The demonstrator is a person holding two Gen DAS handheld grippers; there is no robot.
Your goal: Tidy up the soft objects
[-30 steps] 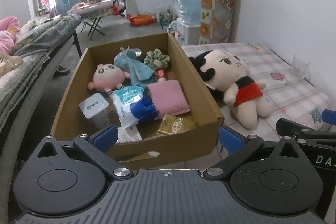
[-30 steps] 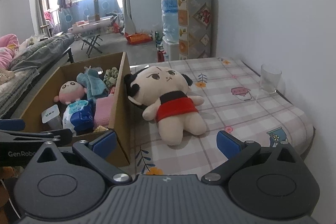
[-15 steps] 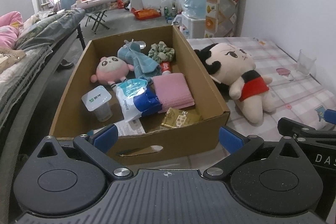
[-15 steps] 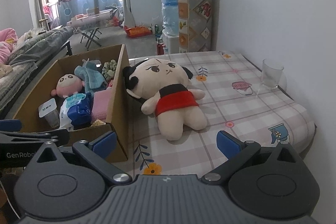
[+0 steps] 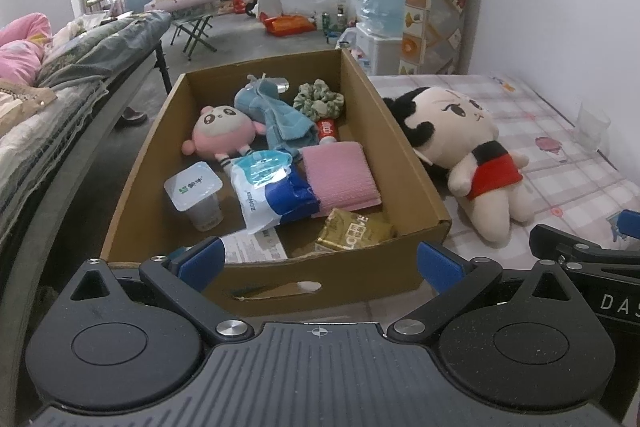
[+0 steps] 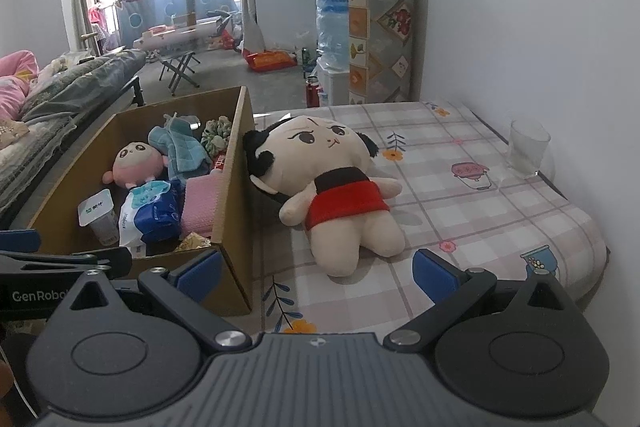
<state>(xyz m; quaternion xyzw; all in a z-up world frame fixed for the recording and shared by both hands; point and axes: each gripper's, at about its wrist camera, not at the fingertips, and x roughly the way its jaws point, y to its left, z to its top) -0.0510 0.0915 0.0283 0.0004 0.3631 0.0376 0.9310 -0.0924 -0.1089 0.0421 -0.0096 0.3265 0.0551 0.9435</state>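
Note:
A cardboard box (image 5: 404, 143) (image 6: 236, 163) holds a pink round plush (image 5: 222, 133) (image 6: 134, 163), a blue cloth (image 5: 280, 119), a green scrunchie (image 5: 318, 103), a folded pink towel (image 5: 340, 175), a blue tissue pack (image 5: 272, 191), a sealed cup (image 5: 194, 193) and a gold packet (image 5: 354, 231). A big doll in a red dress (image 5: 468, 155) (image 6: 336, 187) lies on the checked tablecloth right of the box. My left gripper (image 5: 318, 263) is open and empty before the box's near wall. My right gripper (image 6: 316, 269) is open and empty, short of the doll's feet.
A clear glass (image 6: 526, 149) (image 5: 592, 129) stands near the wall at the table's right. The table edge (image 6: 596, 259) drops off at the right. A bed with bedding (image 5: 60, 67) lies left of the box. A water dispenser (image 6: 332, 39) stands beyond the table.
Both grippers have risen and tilted slightly, so the box and doll sit lower and further in view. Both stay open; nothing was picked up.

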